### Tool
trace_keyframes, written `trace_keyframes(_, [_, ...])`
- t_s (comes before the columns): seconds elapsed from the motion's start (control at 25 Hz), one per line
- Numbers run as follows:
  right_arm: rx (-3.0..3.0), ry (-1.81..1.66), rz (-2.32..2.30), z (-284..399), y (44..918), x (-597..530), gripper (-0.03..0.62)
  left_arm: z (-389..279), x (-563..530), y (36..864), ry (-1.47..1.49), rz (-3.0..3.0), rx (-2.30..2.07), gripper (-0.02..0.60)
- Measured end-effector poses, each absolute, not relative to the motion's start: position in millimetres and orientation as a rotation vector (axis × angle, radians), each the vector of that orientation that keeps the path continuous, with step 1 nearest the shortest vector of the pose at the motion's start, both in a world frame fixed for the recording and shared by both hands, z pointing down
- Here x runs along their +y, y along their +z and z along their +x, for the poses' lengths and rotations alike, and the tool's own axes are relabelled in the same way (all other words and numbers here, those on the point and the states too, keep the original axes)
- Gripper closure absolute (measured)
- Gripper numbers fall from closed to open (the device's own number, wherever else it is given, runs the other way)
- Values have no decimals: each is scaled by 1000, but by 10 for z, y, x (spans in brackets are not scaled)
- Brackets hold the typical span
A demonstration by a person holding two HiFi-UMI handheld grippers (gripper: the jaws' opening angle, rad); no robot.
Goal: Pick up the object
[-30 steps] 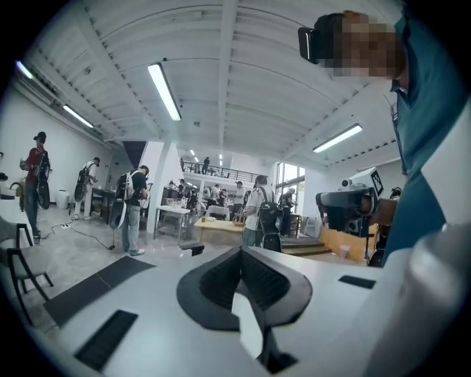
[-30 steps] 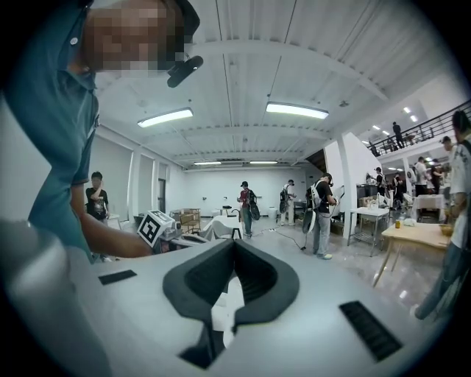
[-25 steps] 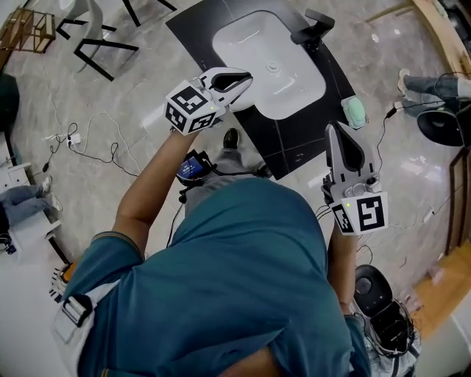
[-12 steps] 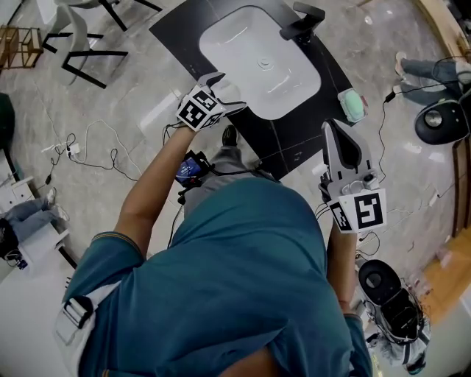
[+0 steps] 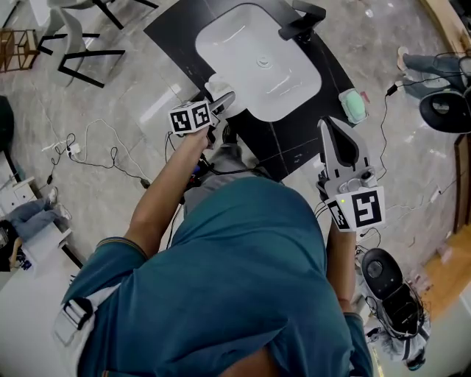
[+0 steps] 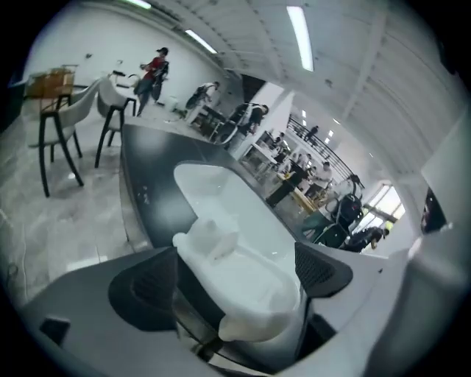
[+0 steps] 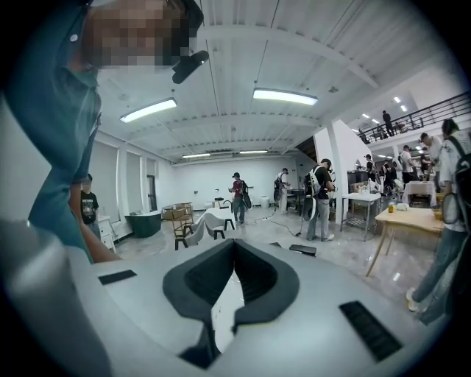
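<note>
Plastic, likely light and slick: take the white object (image 6: 221, 247) at its middle, your left gripper (image 6: 234, 277) opening around it, right gripper (image 7: 234, 254) closed, empty

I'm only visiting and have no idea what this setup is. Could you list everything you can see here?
basin: one, white, set in the counter
counter: one, black, in front of the person
faucet: one, black, at the basin's far side
object: one, white, by the basin's near left rim, between the left fingers
green item: one, pale green, counter's right corner
chairs: two, black legs, floor at far left
cables: several, black and white, floor at left
shirt: one, teal, on the person
left gripper: one, grey-white, fingers opening with the object between them
right gripper: one, grey-white, fingers shut and empty, by the counter's right side
</note>
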State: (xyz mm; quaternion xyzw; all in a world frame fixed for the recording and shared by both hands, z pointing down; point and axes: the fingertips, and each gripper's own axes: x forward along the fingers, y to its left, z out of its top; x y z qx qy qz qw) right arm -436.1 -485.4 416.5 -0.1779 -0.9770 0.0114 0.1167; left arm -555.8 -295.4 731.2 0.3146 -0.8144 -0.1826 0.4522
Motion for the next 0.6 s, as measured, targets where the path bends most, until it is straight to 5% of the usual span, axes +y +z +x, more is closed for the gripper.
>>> trace_keyframes(0.6, [-2819, 87, -541, -4535, 4351, -4968, 580, -5414, -2989, 7589, -699, 689, -1804, 109])
